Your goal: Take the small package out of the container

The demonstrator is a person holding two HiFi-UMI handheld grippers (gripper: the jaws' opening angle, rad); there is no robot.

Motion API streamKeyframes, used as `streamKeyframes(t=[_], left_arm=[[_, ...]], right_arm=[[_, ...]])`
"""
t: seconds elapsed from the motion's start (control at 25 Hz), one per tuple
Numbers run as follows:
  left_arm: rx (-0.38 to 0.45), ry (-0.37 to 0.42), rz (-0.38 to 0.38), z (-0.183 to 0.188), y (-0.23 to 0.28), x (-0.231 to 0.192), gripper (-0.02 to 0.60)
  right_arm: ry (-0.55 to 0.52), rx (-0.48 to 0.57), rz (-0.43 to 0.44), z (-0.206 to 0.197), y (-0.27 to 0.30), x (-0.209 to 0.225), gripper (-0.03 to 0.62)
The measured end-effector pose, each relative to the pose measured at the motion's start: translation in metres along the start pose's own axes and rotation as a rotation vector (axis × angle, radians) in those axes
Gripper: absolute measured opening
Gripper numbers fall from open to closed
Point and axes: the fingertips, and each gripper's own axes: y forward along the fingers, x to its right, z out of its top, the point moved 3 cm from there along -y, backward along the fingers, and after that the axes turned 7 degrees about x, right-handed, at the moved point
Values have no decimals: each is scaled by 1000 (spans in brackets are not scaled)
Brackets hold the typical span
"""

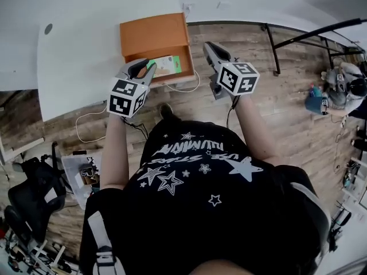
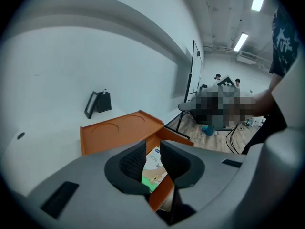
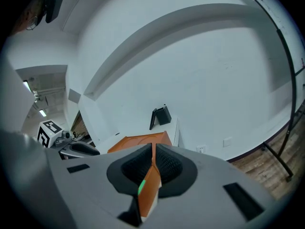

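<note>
Green-white small package (image 1: 166, 66) looks light, slick — pinch its 9 o'clock edge; left gripper (image 2: 153, 149) ajar, right gripper (image 3: 152, 151) clamps container (image 1: 155, 36).

In the head view's upper middle, the left gripper (image 1: 148, 69) hides a corner of the flat green-and-white package (image 1: 170, 65). Its print is too small to read.

One container (image 1: 152, 36), one small package (image 1: 167, 66)

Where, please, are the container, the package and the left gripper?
container (image 1: 153, 36), head view, its orange top panel.
package (image 1: 167, 66), head view, its printed face.
left gripper (image 2: 152, 149), left gripper view, midway between its fingertips.
</note>
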Motion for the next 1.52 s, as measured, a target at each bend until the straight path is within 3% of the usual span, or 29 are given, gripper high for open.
streamKeyframes(t=[0.16,0.32,0.48,0.72,1.08,1.52], left_arm=[[-74,22,-118,-8,23,-5,187],[-200,130,-191,-27,39,-8,282],[-266,262,-236,-39,57,-14,288],[-386,368,-326,-58,68,-8,319],[-523,476,-334,-72,82,-4,353],[-710,501,-285,-81,88,-2,351]], right_arm=[[13,7,-47,0,10,8,55],[20,12,-91,0,13,16,55],[29,16,-126,-2,18,19,55],[32,10,-147,-7,19,16,55],[44,16,-164,-5,16,19,55],[53,1,-158,-11,18,10,55]])
